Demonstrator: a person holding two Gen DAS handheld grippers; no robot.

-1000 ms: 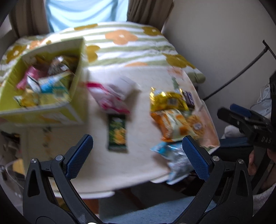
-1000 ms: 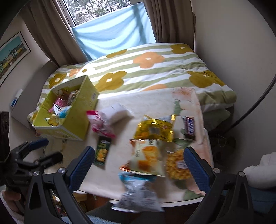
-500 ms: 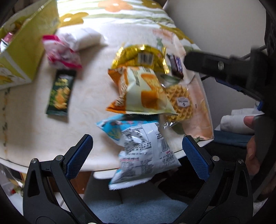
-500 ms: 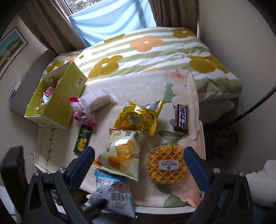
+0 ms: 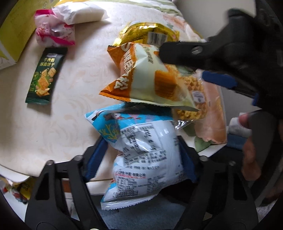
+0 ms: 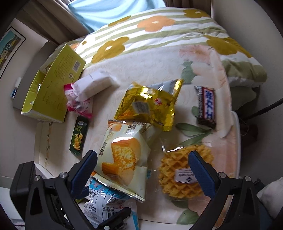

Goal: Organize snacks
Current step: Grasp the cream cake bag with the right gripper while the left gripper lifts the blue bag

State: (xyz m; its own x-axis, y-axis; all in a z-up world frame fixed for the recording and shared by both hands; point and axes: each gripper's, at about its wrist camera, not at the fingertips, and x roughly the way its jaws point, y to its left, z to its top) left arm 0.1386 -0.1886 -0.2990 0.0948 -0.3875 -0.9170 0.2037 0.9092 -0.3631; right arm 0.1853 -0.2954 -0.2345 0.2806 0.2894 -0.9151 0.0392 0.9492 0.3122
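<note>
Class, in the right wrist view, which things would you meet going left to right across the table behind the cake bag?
Yellow box → white packet → gold bag → chocolate bar.

This is a bedroom in a home. A bed with a flower-patterned quilt (image 6: 159,31) stands against the curtained window (image 6: 99,10), a framed picture (image 6: 8,47) hangs on the wall, and a small table under a floral cloth (image 6: 159,70) sits beside the bed.

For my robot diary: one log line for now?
left gripper: closing around blue-white chip bag | right gripper: open above cake bag
</note>
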